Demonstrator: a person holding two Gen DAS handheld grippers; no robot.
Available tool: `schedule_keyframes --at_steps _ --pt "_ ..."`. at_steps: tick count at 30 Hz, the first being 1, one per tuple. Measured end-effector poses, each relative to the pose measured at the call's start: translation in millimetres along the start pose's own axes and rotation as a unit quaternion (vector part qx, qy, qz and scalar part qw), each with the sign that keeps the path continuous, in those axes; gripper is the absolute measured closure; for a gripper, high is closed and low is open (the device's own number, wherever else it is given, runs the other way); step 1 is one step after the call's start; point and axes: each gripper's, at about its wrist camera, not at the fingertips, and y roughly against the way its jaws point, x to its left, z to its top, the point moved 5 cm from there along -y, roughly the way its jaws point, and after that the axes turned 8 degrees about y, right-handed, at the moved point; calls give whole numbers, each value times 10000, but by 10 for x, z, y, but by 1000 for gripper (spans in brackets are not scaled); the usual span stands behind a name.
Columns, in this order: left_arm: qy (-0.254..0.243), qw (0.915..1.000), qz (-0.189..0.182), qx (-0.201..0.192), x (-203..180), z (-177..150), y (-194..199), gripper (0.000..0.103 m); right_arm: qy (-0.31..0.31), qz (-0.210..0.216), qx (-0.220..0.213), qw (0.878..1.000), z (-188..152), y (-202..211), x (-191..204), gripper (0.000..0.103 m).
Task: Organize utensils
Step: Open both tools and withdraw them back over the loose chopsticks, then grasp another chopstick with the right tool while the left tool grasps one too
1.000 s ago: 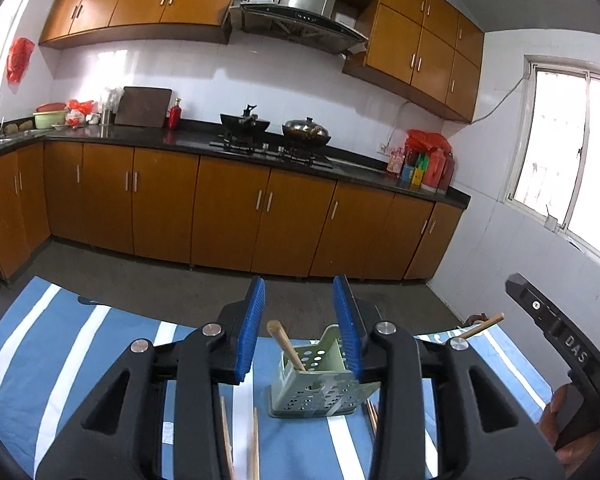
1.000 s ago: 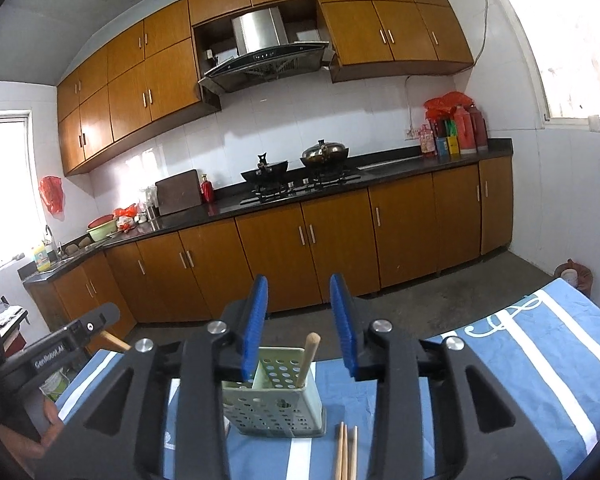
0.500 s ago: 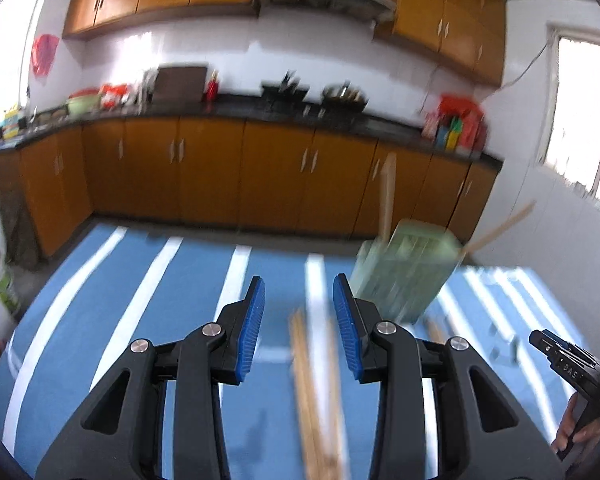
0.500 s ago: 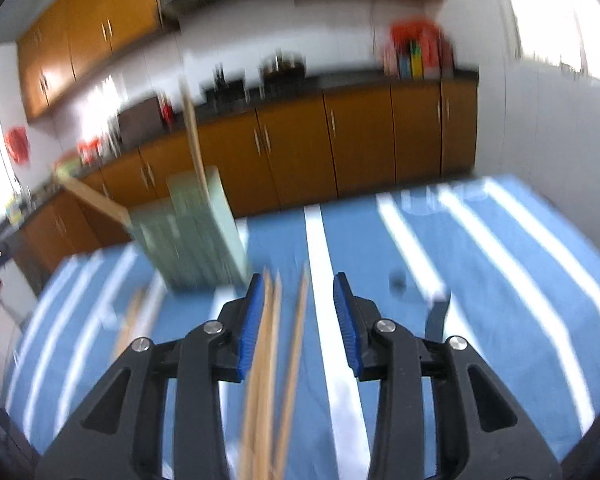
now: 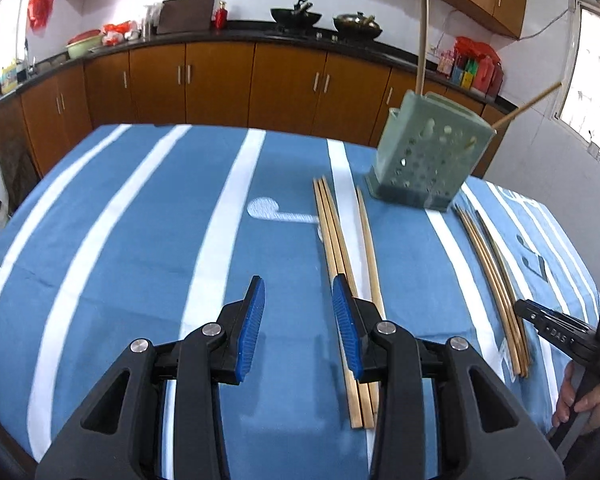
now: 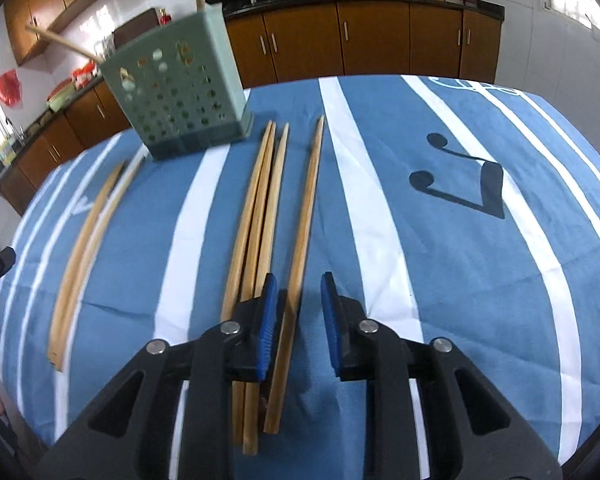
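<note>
Wooden chopsticks lie in bundles on blue striped cloth, frame centre. Green perforated holder upright upper left, two sticks inside. Right gripper jaws just been closing, gap remains, one chopstick between, pads not pressing. Left gripper jaws apart over bare cloth, bundle just right.
</note>
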Motion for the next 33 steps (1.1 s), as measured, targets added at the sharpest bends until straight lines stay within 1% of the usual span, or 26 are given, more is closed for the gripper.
schedule_keyframes --at_steps 2,4,5,8,10,12,14,17,19,24,28,29,31,33 --pt "-33 9999 -41 85 -32 -48 -36 66 84 -111 -18 9999 -6 -7 4 86" --pt "-57 9998 -77 165 -53 -99 -77 66 68 -177 -28 9998 4 -16 -26 94" --pt "-66 9997 -99 220 -66 -125 -102 66 54 -203 -29 9998 9 -24 -51 95" --pt "-85 9992 -160 342 -96 -180 -148 68 -111 -384 -49 9992 17 -25 -155 95" --pt "-136 9988 -212 432 -130 -216 -181 71 -325 -557 -69 9979 18 -21 -264 95" --pt "-203 9982 -244 512 -162 -248 -217 75 -437 -579 -76 9973 18 -21 -321 95" --pt "-286 9975 -268 597 -198 -284 -252 80 -385 -599 -80 9974 16 -21 -317 95" --pt "-439 9963 -216 708 -237 -344 -304 84 -333 -636 -84 9974 16 -24 -306 95" --pt "-475 9959 -122 762 -230 -371 -343 85 -345 -615 -87 9975 19 -26 -311 95" --pt "-421 9963 9 747 -161 -347 -357 85 -332 -615 -86 9975 22 -27 -318 95" --pt "-543 9957 167 736 -179 -353 -393 85 -295 -645 -79 9975 15 -16 -308 95" --pt "-563 9955 155 740 -201 -356 -396 85 -268 -644 -77 9975 16 -17 -301 94" --pt "-581 9955 146 731 -233 -357 -402 85 -219 -600 -80 9979 11 -14 -275 91" --pt "-605 9955 159 707 -259 -358 -413 85 -175 -587 -89 9981 5 -11 -245 91"
